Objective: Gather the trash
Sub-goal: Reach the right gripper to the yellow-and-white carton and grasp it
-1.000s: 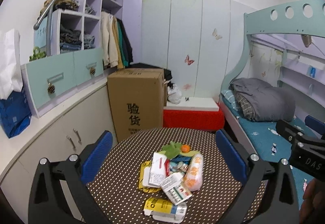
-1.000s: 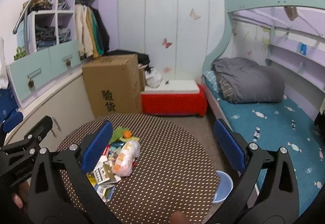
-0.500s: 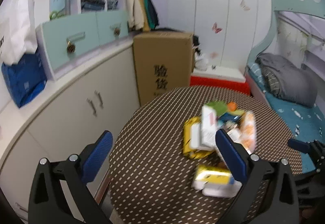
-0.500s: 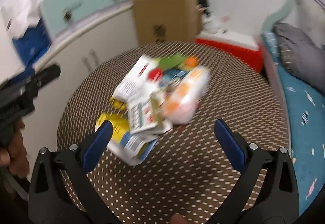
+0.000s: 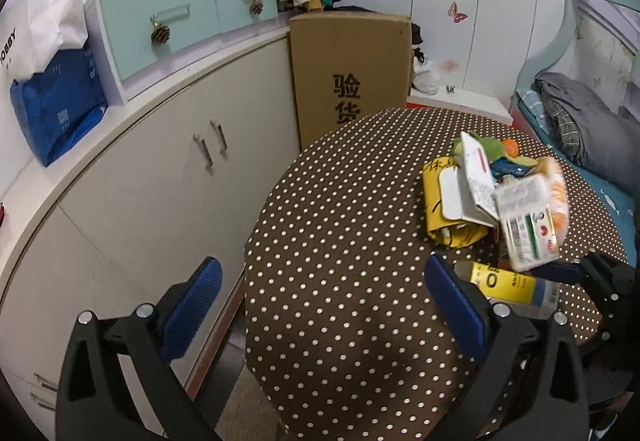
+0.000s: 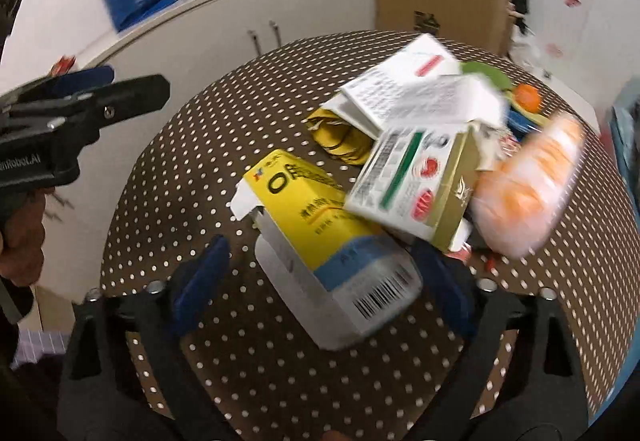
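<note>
we view a round table (image 5: 344,241) under a brown cloth with white dots, carrying a heap of trash. our right gripper (image 6: 324,281) points steeply down at the near end of the heap; its jaws have just been closing from their widest and now stand on either side of a yellow-and-blue carton (image 6: 320,225), whose barcoded end lies between the blue pads. the left pad is clearly apart from the carton; motion blur keeps us from telling whether the right pad touches it. just beyond the carton, leaning on its far end, is a white-and-green box (image 6: 416,185) with red marks, and beyond that an opened white box (image 6: 404,89). to the right of these lies an orange-and-white plastic packet (image 6: 532,181), heavily blurred. a yellow wrapper (image 6: 340,137) sits under the white box, and a small orange object (image 6: 527,97) lies at the far side of the heap.

our left gripper (image 5: 320,305) has its jaws wide apart with nothing between them, only the table edge and the cupboard doors (image 5: 168,177) beyond. the heap lies ahead and to its right, and the yellow-and-blue carton (image 5: 504,283) sits just past its right pad. a cardboard box (image 5: 352,69) stands on the floor beyond the table.
</note>
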Demonstrator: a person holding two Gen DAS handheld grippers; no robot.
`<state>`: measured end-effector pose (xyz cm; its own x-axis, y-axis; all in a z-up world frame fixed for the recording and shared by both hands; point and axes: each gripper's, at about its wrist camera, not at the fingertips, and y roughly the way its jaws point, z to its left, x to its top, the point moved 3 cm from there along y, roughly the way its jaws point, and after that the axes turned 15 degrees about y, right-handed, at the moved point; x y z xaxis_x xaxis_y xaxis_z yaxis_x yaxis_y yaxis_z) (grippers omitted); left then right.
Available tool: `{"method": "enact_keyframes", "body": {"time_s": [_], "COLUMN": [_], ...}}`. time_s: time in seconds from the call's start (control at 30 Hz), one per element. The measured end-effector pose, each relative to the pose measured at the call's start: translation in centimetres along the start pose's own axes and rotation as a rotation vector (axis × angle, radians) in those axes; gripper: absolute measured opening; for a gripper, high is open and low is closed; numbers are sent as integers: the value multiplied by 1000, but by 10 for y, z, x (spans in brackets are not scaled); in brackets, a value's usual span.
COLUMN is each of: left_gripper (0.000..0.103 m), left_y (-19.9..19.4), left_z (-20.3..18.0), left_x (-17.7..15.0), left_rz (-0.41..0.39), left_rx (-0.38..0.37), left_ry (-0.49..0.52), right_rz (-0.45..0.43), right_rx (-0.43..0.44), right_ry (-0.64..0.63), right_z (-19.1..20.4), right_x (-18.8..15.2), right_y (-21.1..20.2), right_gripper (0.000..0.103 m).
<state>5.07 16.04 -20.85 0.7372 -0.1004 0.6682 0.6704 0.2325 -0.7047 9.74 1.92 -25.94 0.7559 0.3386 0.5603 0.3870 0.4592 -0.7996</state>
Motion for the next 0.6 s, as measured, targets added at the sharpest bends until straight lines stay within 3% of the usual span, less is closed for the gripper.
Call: {"method": "enact_keyframes", "body": {"time_s": [0.03,0.17,0.43,0.6], "left_gripper": [99,99,99,99], "left_y": [1,5,8,10], "left_z": [1,-1,-33,-74], "left_x": [-1,-4,3,13], "left_rz": [5,23,8,-19], "left_rx": [2,5,-71,-202], "left_ry": [0,6,84,161], "right_rz": [5,13,7,-1], "right_rx": [-8,3,16,-5], "right_ry": [-14,-63,38,116], "right_z": [2,6,-23,-44], "right_x": [1,0,-29,-49], "right_y": [2,2,-36,-62], "right_gripper": [73,58,51,49]}}
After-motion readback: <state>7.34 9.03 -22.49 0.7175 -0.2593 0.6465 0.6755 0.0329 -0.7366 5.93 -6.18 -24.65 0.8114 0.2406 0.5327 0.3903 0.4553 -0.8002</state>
